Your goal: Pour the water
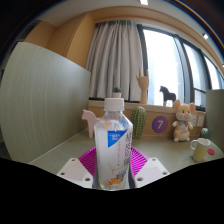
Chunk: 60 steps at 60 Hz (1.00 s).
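A clear plastic water bottle (113,140) with a white cap and a blue-and-white label stands upright between my fingers. My gripper (113,170) is shut on the bottle, both magenta pads (88,160) pressing its lower sides. The bottle appears lifted above the pale tabletop (60,155). A white mug (203,150) stands on the table beyond and to the right of the fingers.
Beyond the bottle stand a small green cactus (140,122), a purple round-faced block (159,124) and a plush animal toy (182,121). A grey partition wall (40,100) runs along the left. Curtains and a window lie behind, with figurines on the sill.
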Tool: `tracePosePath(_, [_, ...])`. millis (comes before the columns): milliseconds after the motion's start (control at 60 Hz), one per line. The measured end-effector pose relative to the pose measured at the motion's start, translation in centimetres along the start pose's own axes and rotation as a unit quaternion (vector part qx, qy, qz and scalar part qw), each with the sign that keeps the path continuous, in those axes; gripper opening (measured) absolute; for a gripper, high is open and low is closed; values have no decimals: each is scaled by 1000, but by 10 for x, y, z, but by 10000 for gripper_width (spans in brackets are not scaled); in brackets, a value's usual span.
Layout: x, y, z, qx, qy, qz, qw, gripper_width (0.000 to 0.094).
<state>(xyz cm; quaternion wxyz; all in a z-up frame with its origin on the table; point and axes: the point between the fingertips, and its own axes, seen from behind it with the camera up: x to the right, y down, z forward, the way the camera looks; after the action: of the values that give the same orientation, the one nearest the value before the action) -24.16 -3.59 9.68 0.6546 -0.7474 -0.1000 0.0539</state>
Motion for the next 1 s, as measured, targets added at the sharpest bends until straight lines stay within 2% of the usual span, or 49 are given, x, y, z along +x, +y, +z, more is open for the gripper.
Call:
tracePosePath(50, [1, 0, 0, 6, -2, 4, 1000, 362])
tracePosePath(283, [22, -1, -2, 1, 3, 43, 999, 361])
tracePosePath(500, [114, -38, 3, 36, 10, 269, 962, 362])
tracePosePath(683, [200, -58, 7, 80, 8, 490, 868, 362])
tracePosePath(833, [262, -75, 15, 139, -15, 639, 756, 361])
tracePosePath(1000, [301, -78, 26, 169, -29, 764, 622, 360])
